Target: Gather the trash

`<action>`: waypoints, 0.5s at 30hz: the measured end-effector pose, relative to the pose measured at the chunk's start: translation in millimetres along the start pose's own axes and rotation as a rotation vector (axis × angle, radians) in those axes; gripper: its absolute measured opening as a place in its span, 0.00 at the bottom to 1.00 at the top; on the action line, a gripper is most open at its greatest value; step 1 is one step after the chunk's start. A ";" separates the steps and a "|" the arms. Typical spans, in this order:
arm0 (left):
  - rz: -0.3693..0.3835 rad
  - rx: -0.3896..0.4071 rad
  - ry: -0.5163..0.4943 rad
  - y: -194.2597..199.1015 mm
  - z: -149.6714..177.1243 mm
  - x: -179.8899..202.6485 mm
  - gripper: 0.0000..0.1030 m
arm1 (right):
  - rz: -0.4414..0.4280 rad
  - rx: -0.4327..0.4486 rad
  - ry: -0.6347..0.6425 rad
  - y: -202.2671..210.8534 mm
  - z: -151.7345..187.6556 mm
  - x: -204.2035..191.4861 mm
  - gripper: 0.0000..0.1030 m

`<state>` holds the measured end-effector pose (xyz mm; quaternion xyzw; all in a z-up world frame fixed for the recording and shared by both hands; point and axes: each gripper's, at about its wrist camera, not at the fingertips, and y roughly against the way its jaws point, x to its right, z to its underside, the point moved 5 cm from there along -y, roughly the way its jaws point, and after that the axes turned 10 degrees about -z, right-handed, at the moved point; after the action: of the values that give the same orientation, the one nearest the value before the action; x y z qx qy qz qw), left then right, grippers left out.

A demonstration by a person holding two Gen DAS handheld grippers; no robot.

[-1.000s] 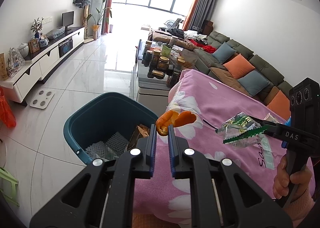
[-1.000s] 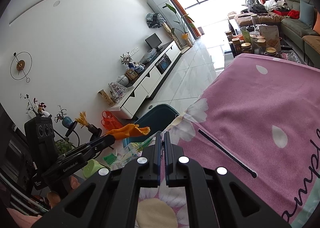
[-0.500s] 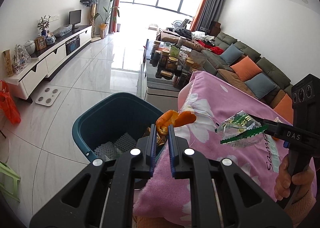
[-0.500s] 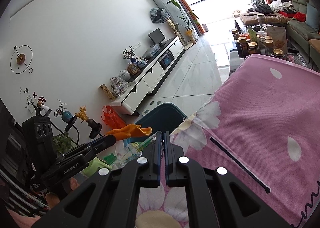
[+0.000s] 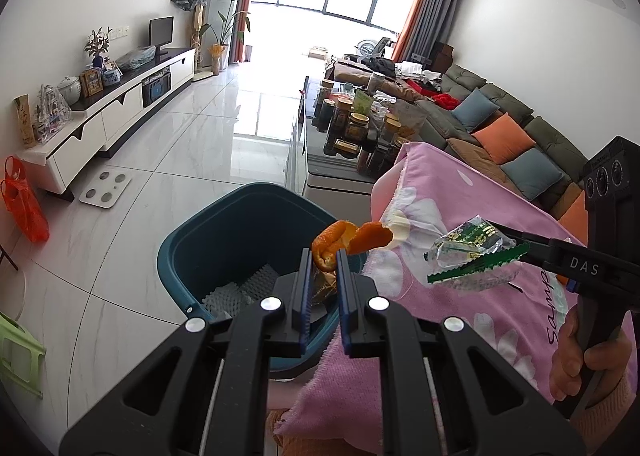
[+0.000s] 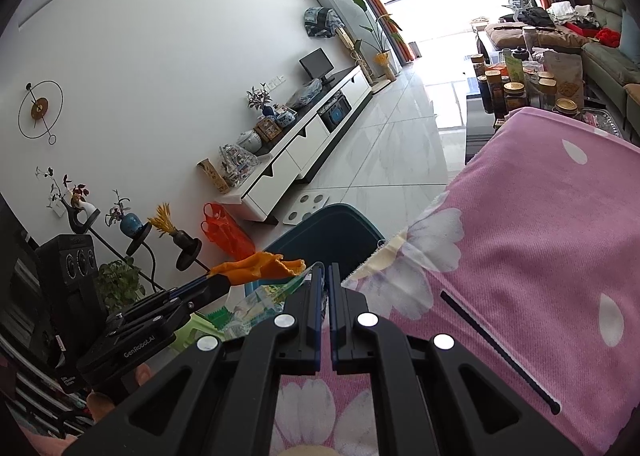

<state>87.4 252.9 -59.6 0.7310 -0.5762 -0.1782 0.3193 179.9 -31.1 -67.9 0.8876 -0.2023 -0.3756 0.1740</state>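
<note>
My left gripper (image 5: 322, 256) is shut on an orange peel (image 5: 350, 241) and holds it over the near right rim of the teal bin (image 5: 208, 240). The peel also shows in the right wrist view (image 6: 258, 267). My right gripper (image 6: 325, 270) is shut on a clear plastic wrapper with green print (image 5: 468, 252), held above the pink flowered cloth (image 5: 452, 212), right of the bin. The wrapper also shows in the right wrist view (image 6: 276, 294). The bin (image 6: 324, 234) holds white foam netting (image 5: 240, 288) and some brown wrappers.
A glass coffee table (image 5: 336, 172) with several jars stands beyond the bin. A white TV cabinet (image 5: 112, 120) runs along the left wall, with a red bag (image 5: 24, 208) and a white scale (image 5: 106, 189) on the tiled floor. A sofa (image 5: 512, 124) lines the right.
Both grippers have moved left towards the bin with their loads. The peel now hangs over the bin's rim rather than over the cloth.
</note>
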 end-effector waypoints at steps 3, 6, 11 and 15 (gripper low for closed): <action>-0.004 -0.003 0.004 -2.2 -0.4 -1.9 0.11 | 0.005 -0.005 0.001 -4.7 -0.6 -1.1 0.02; -0.009 -0.006 0.006 -5.2 -0.1 -3.4 0.11 | 0.006 -0.012 0.000 -9.5 -1.4 -1.6 0.02; -0.026 -0.012 0.011 -10.3 0.5 -5.4 0.11 | 0.014 -0.024 0.005 -17.8 -3.0 -2.1 0.02; -0.040 -0.012 0.017 -13.8 0.6 -10.2 0.11 | 0.020 -0.028 0.005 -23.5 -5.8 -1.7 0.02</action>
<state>94.4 264.3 -70.4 0.7419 -0.5577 -0.1815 0.3249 188.5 -9.3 -73.9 0.8840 -0.2052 -0.3744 0.1905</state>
